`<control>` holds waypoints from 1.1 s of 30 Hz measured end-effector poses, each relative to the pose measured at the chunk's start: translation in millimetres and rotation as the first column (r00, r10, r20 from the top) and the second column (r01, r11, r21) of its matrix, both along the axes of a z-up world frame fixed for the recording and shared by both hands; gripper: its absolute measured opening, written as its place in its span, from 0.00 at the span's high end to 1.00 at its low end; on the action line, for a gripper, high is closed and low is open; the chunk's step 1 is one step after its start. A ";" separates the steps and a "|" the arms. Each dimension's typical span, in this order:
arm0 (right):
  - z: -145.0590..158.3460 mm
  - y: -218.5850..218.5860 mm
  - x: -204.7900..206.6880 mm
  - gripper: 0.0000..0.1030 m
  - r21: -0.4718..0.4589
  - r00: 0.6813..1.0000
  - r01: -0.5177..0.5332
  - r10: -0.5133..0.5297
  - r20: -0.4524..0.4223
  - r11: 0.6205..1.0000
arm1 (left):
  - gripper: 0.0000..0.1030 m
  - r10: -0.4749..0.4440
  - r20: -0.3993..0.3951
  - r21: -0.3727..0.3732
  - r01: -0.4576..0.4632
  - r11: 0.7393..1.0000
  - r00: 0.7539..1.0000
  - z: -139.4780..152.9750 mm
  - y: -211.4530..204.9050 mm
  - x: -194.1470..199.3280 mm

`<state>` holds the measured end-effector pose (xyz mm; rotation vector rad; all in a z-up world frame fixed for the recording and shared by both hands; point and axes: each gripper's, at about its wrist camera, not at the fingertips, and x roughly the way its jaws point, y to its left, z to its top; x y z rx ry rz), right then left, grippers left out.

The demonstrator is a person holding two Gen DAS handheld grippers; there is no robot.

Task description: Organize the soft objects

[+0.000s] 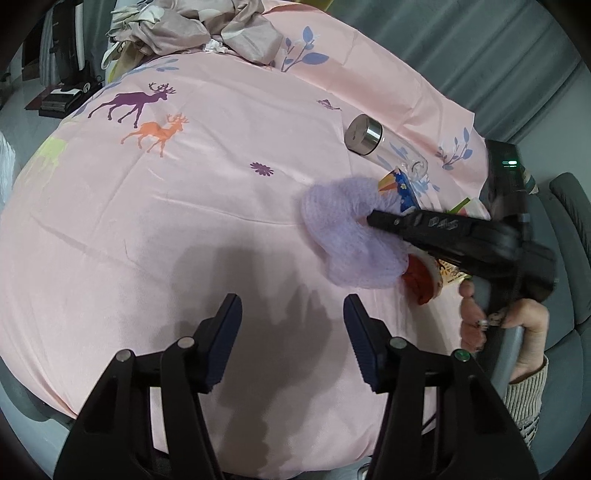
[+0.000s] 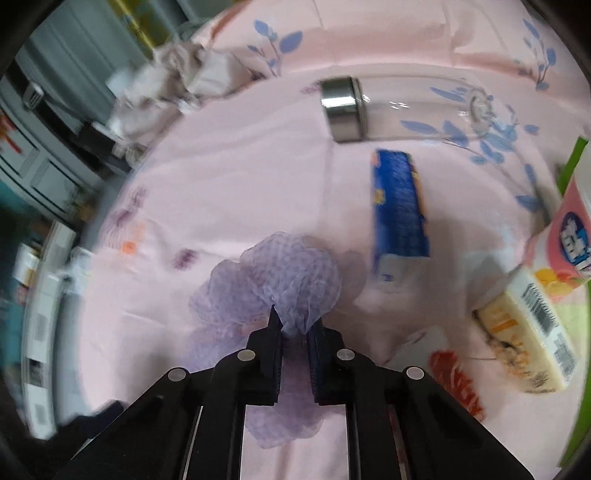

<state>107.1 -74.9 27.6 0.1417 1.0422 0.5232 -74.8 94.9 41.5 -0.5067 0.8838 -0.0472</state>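
**Right tongs pinched on the lilac mesh puff**

The lilac mesh puff (image 2: 280,273) lies on the pink bedsheet (image 1: 166,206), toward the sheet's right-hand part as the left wrist camera sees it. It is a loose, ruffled bundle without a clear long axis, bunched into a rough ring. A gathered fold of its netting stands between the jaws of the right gripper (image 2: 295,325), which are drawn in narrow and pressing on it from both sides. The rest of the puff spreads ahead of and below the fingertips. From the left wrist view the same gripper (image 1: 373,218) comes in from the right and buries its tip in the middle of the puff (image 1: 343,229).

The left gripper (image 1: 291,325) sits with its jaws about half apart and nothing between them, over bare sheet. The puff lies ahead of it and off to its right, near but not touching. So the right hand is the nearer one and already has the grip.

Just beyond the puff lie a blue carton (image 2: 400,210) and a steel-capped clear bottle (image 2: 343,109). To the right are a cream packet (image 2: 532,339), a pink-labelled tub (image 2: 569,240) and something red (image 1: 421,282), though the right wrist picture is smeared and I cannot tell what the red thing is. A heap of beige cloth (image 1: 192,26) sits at the far edge.
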 end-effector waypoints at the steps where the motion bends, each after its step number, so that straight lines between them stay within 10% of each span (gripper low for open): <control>1: 5.5 -1.6 -2.0 0.87 0.026 1.000 0.000 0.000 0.006 1.000 | 0.47 -0.005 0.002 -0.009 0.005 1.000 1.000 0.2 0.0 -0.3; 10: 49.2 -23.7 -47.5 0.87 0.054 0.998 -0.021 0.017 0.068 0.998 | 0.47 -0.073 0.039 -0.051 0.075 0.996 0.997 9.8 -15.1 -0.5; 21: -11.4 -62.1 -65.5 0.87 0.047 0.995 0.052 -0.047 -0.092 0.998 | 0.46 -0.246 -0.044 -0.100 0.240 0.965 0.968 -21.6 -72.0 22.8; 29: -30.9 -78.2 -74.3 0.87 0.107 0.988 0.075 -0.060 -0.146 0.991 | 0.88 -0.272 -0.075 -0.063 0.267 0.962 0.959 -31.0 -96.8 27.3; 33: -23.9 -84.3 -79.5 0.87 0.154 0.991 0.076 -0.057 -0.121 0.985 | 0.90 -0.284 -0.038 -0.004 0.284 0.959 0.958 -19.8 -106.2 24.2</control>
